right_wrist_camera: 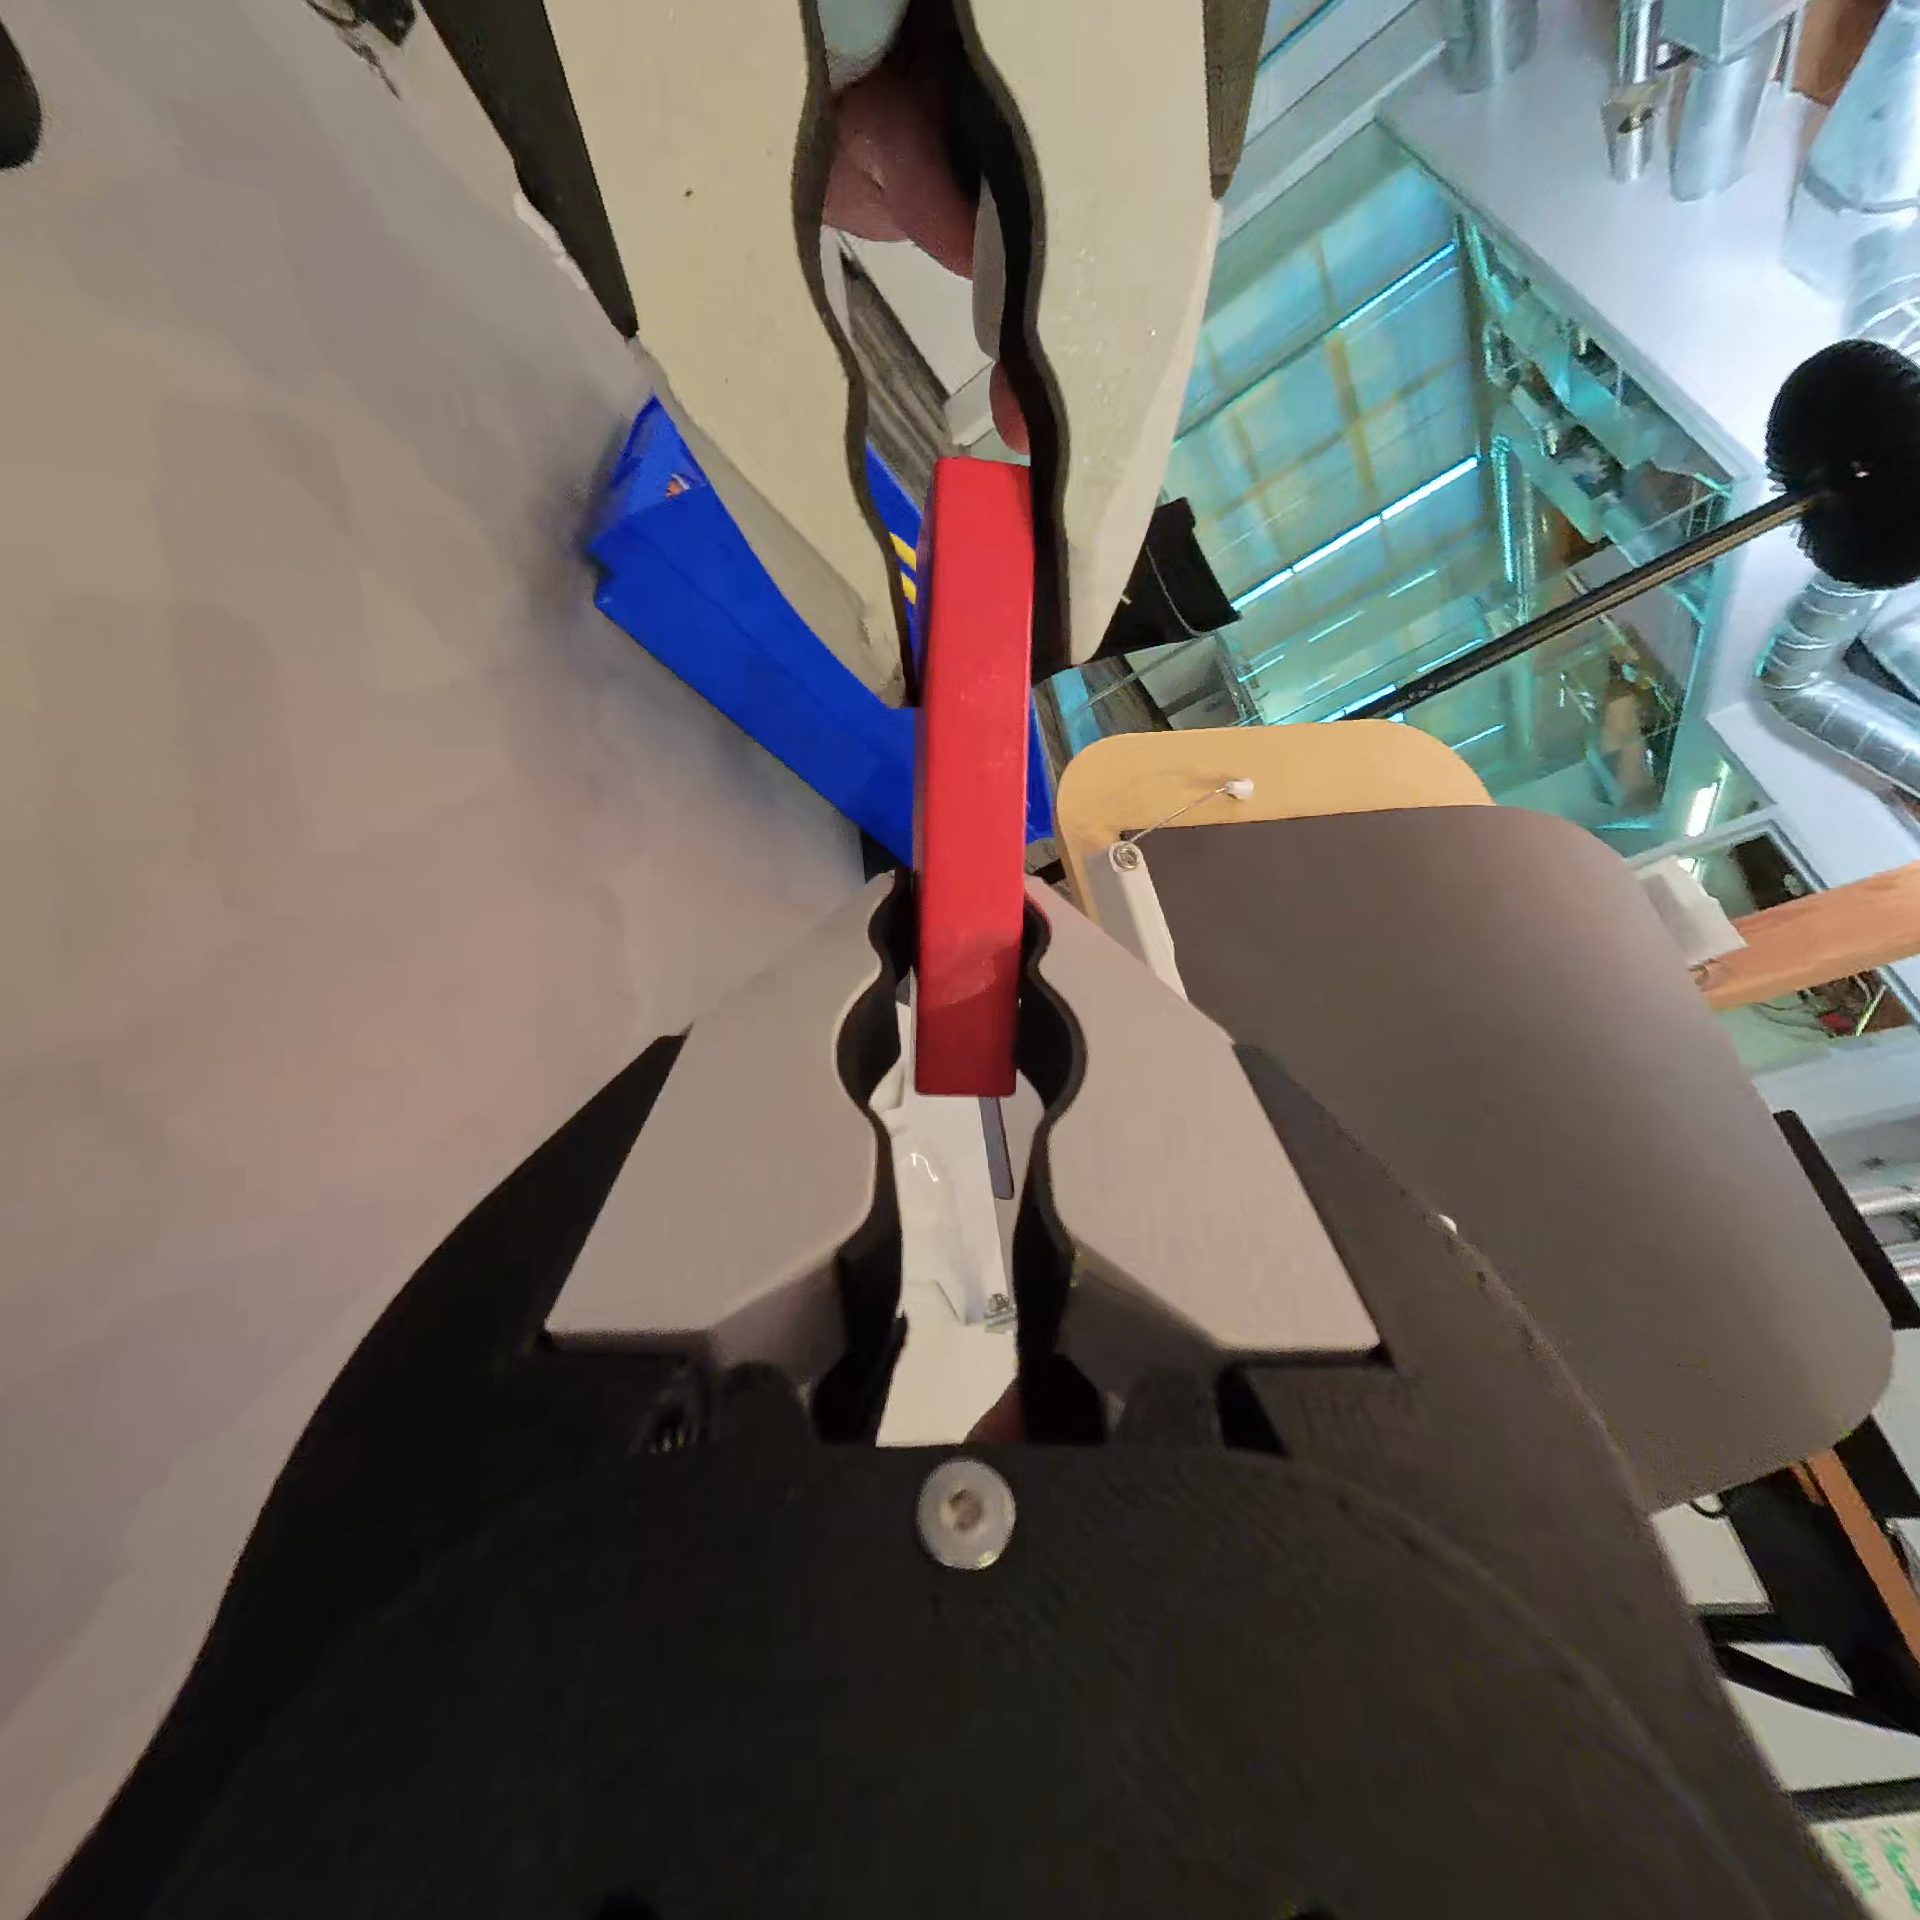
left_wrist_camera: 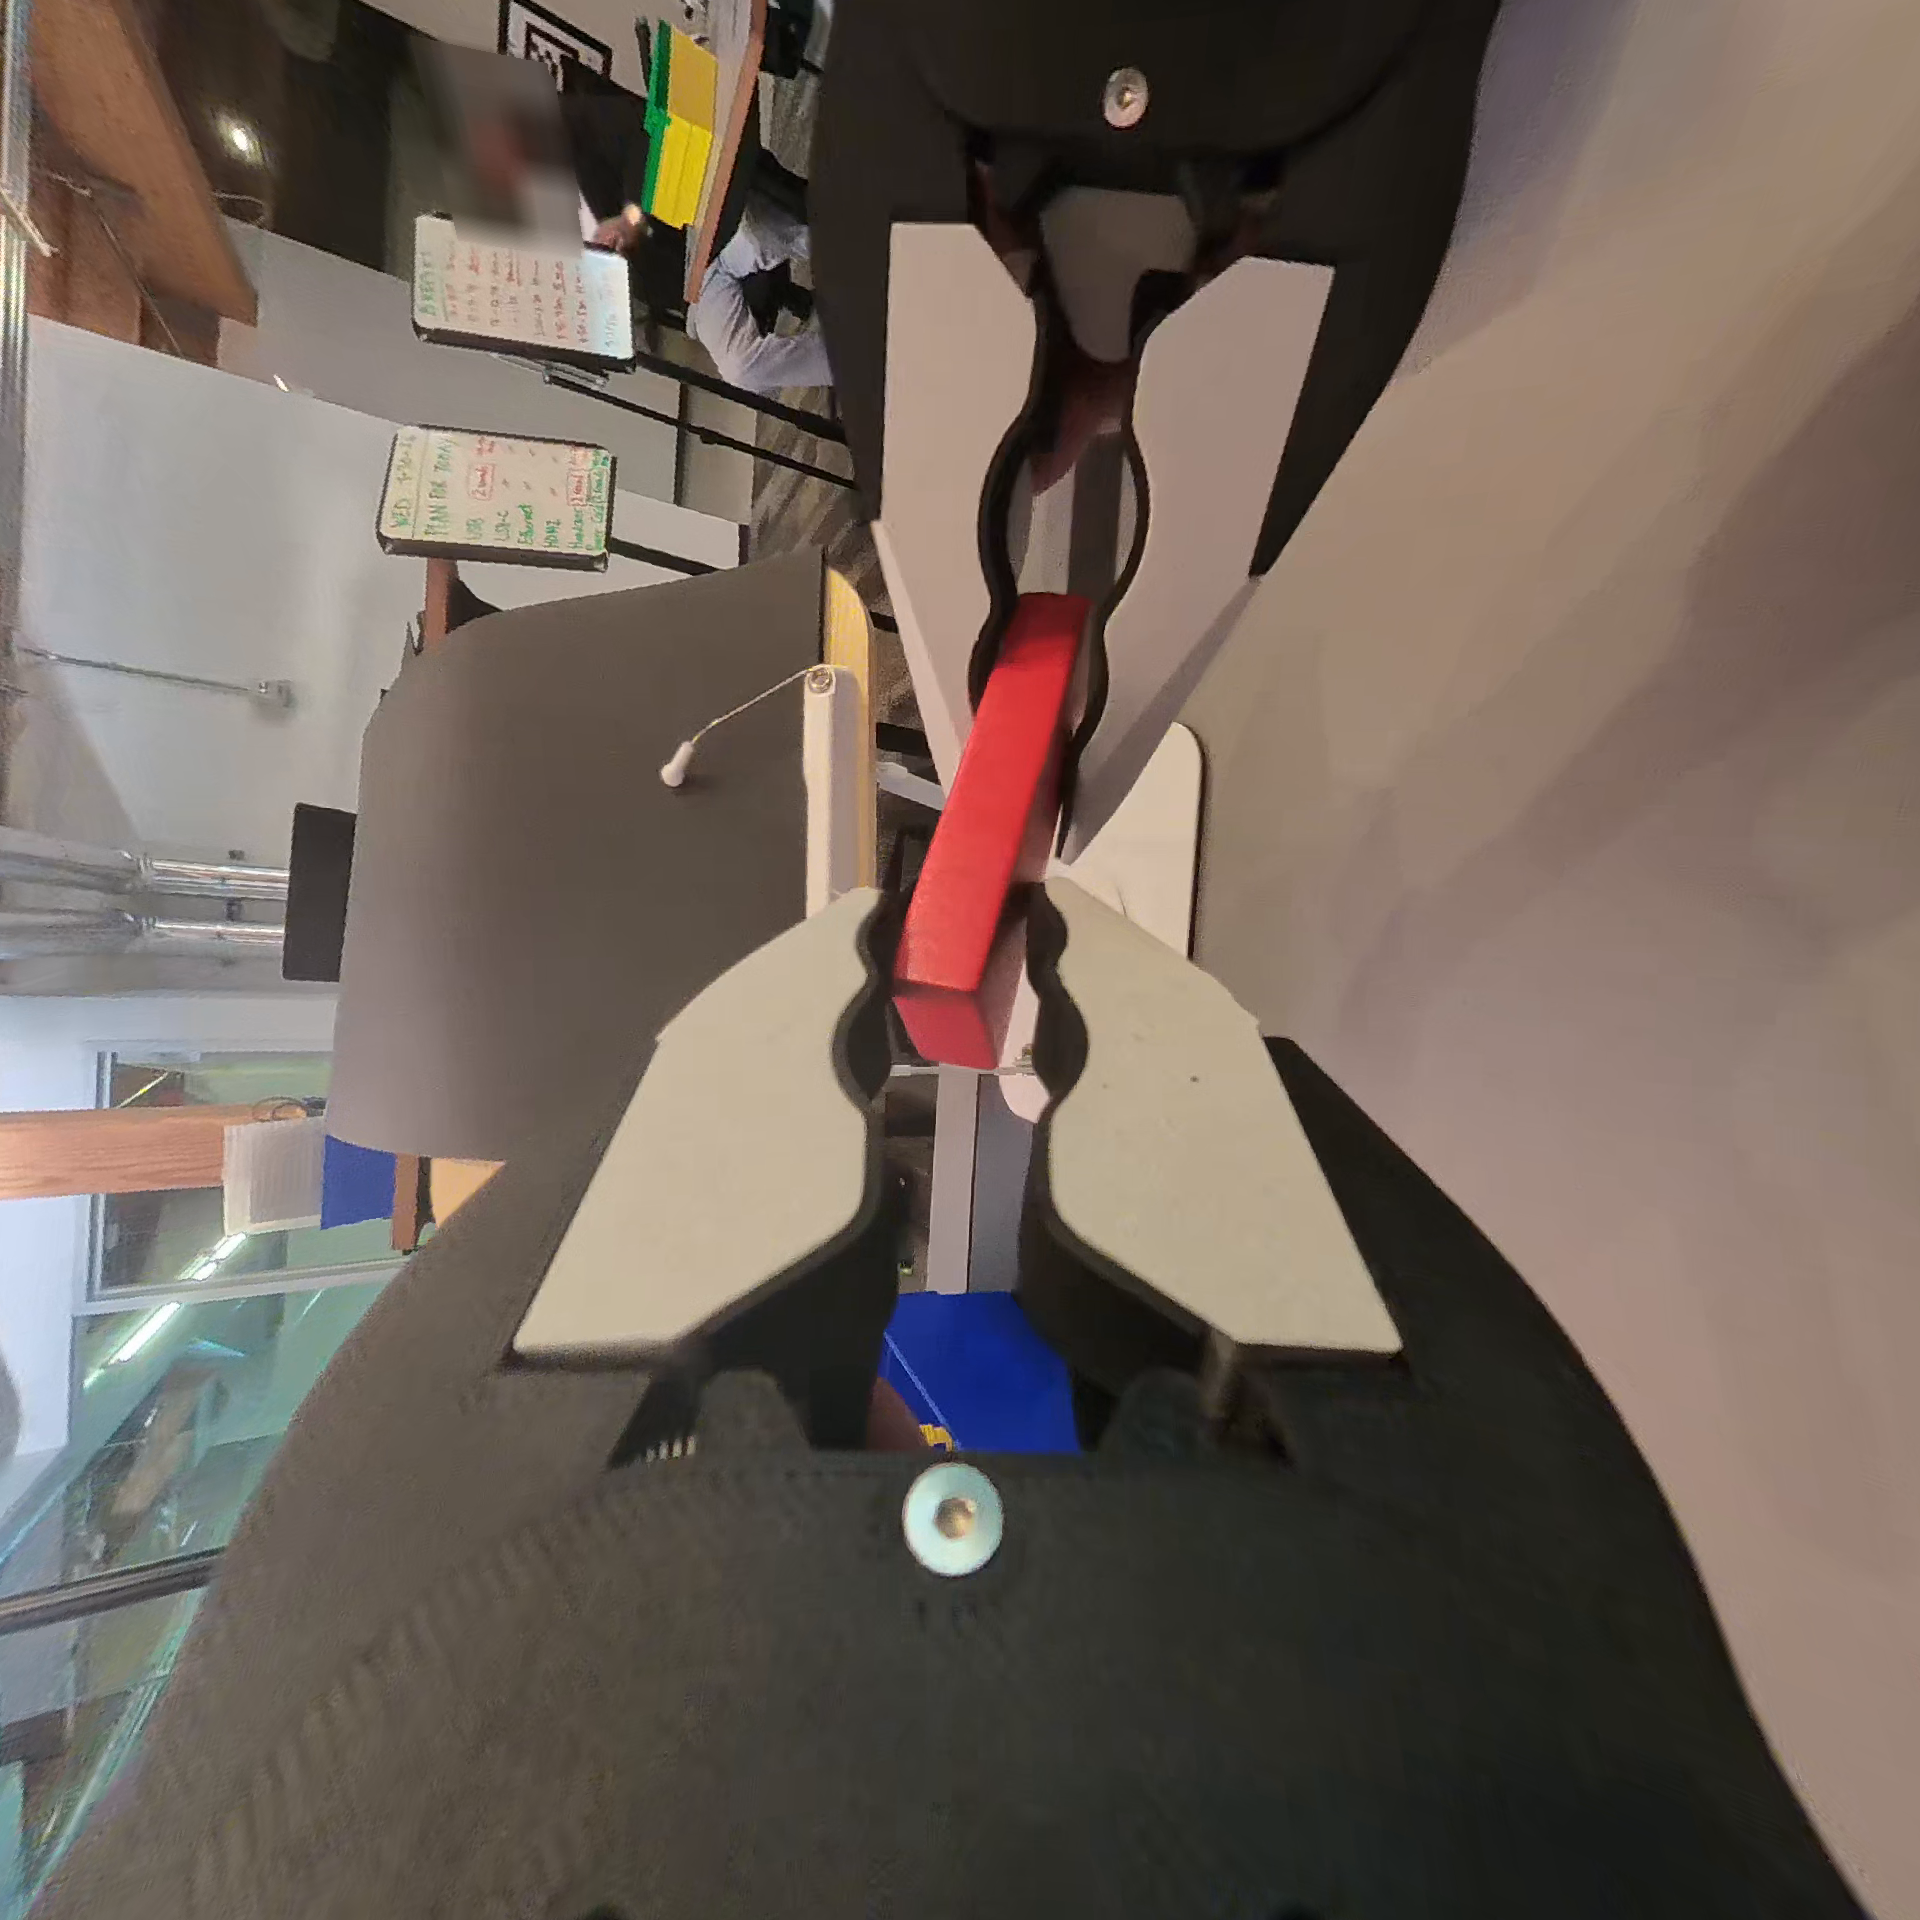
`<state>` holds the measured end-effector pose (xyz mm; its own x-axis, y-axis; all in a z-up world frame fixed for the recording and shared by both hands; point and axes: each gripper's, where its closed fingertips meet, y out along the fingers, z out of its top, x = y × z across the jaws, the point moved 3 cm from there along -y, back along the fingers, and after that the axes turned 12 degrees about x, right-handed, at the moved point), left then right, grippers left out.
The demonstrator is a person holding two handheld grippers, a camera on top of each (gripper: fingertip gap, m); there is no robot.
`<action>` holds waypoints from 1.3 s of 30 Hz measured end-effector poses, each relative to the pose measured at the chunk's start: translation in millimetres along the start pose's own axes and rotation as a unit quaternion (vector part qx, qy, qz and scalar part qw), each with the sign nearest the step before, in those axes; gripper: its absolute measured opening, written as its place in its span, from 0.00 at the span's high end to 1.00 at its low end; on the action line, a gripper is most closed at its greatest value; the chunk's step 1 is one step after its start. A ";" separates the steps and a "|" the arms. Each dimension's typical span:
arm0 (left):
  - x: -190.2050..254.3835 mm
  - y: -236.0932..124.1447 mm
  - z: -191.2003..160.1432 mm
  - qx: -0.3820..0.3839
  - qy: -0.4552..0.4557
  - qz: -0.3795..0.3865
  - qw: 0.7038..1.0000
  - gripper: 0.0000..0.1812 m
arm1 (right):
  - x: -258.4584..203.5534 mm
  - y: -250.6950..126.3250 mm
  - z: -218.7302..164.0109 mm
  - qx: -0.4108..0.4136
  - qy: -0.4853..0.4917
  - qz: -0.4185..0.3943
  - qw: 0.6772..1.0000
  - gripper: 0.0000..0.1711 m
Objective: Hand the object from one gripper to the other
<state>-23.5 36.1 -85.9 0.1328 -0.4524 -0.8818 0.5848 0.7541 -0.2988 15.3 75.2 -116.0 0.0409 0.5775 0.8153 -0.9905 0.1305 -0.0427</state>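
Mid-handover: the flat red rectangular wooden block [left_wrist_camera: 987, 821] bridges the frame centre, each end between a pair of fingers. My left gripper [left_wrist_camera: 961, 997] pinches the near end in its view; my right gripper [right_wrist_camera: 961, 997] pinches the opposite end. Both hold, I judge; one release is left, and which one I cannot tell.

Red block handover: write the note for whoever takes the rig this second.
Left gripper: fingers closed on one end of the red block.
Right gripper: fingers closed on the other end.
The block is in the air, bridging the two grippers, over the grey table.
Done: both grips are on.
Left: one gripper opens and backs off; these views do not show which was the giver.
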 end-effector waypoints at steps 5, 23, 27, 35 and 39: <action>7.9 1.4 -1.2 -0.011 0.020 -0.003 1.000 0.90 | 1.3 -0.1 -1.4 -0.005 -0.014 0.001 1.000 0.92; -12.9 -8.9 -16.3 0.098 -0.617 -0.071 0.778 0.91 | 26.3 13.7 2.3 -0.098 -0.309 -0.177 0.929 0.47; 7.6 -3.7 -8.5 0.074 -0.613 -0.121 0.777 0.91 | 25.0 16.7 -2.1 -0.111 -0.311 -0.187 0.925 0.51; 21.0 4.9 -6.4 0.055 -0.603 -0.131 0.785 0.91 | 16.2 19.4 -10.6 -0.125 -0.303 -0.157 0.931 0.82; 19.1 5.3 -5.2 0.059 -0.578 -0.121 0.805 0.90 | 15.0 19.2 -12.1 -0.125 -0.275 -0.148 0.942 0.82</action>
<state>-21.9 34.0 -106.2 0.6193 -0.7716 0.1453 0.7683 0.5574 -0.3146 -1.5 96.2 -111.6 0.1681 -0.0106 0.9857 -0.8818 0.4454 0.1552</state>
